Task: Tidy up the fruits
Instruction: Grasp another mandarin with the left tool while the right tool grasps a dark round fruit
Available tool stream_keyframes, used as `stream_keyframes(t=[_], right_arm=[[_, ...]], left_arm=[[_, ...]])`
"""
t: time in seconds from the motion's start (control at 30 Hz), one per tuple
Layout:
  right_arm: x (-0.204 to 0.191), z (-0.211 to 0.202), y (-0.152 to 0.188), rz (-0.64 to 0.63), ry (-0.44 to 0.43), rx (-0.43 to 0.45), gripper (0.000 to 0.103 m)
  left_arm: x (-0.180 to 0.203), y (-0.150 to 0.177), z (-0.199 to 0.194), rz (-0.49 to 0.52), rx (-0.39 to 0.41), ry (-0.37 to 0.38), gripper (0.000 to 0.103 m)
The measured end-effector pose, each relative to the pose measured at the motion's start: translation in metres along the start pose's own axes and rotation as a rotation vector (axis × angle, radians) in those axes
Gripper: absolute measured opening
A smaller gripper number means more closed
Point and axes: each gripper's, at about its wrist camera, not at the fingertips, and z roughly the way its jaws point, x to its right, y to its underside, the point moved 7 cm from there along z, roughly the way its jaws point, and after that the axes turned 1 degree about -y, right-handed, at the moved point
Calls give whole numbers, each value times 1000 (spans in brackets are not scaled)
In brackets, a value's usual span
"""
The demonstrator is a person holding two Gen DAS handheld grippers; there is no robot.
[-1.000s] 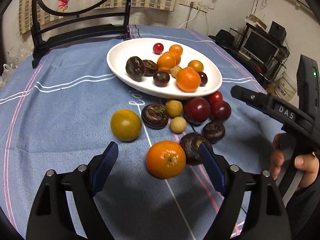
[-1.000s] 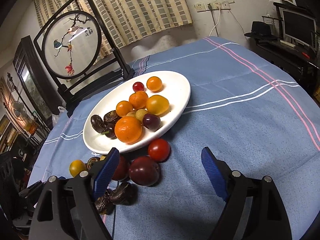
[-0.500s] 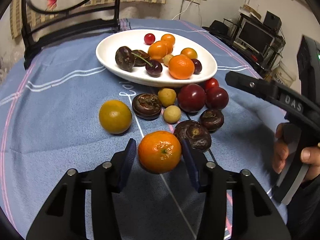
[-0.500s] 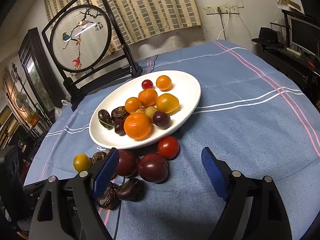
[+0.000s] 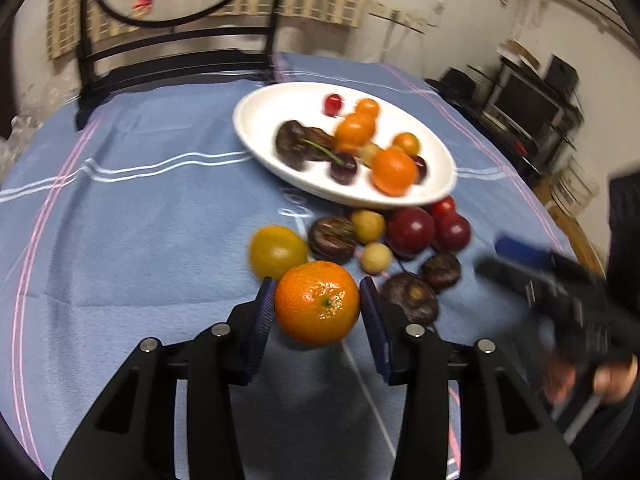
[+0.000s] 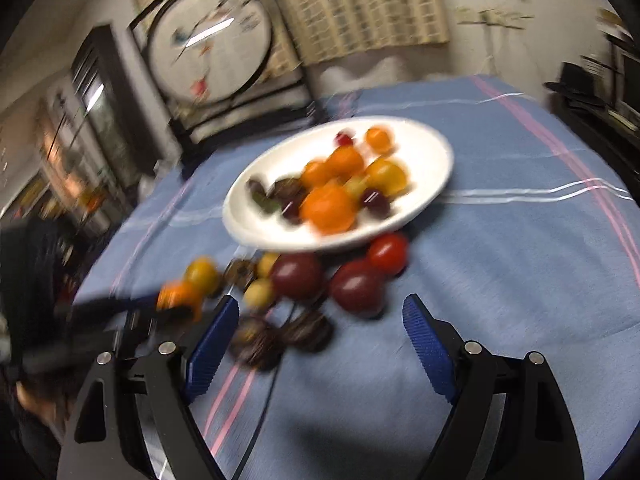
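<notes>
My left gripper (image 5: 318,304) is shut on an orange mandarin (image 5: 317,303) and holds it above the blue cloth. A white oval plate (image 5: 264,120) with several fruits stands beyond it. Loose fruits lie in front of the plate: a yellow one (image 5: 277,249), dark red plums (image 5: 410,232), small tan ones (image 5: 376,258) and dark brown ones (image 5: 410,296). My right gripper (image 6: 316,344) is open and empty, near the dark brown fruits (image 6: 308,330) and below the plums (image 6: 358,286). The plate also shows in the right wrist view (image 6: 428,160), blurred.
A round framed screen on a black stand (image 6: 212,40) stands at the table's far edge. The table has a blue striped cloth (image 5: 120,240). The right gripper shows blurred at the right of the left wrist view (image 5: 560,292). Shelves with electronics (image 5: 532,104) stand beyond the table.
My left gripper closed on the mandarin and lifted it off the cloth. Both views are now blurred by motion; the right gripper has shifted while staying open.
</notes>
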Motion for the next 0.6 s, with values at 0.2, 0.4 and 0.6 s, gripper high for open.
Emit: stream_keyframes(t=[0.2, 0.4, 0.6], right_arm=[[-44, 23, 32, -151, 5, -180, 82], [-58, 48, 27, -197, 91, -214, 74], [-53, 52, 18, -175, 186, -184, 43]], left_arm=[[-11, -3, -3, -50, 14, -22, 42], [-13, -4, -3, -61, 8, -8, 42], [-17, -5, -4, -79, 11, 1, 42]])
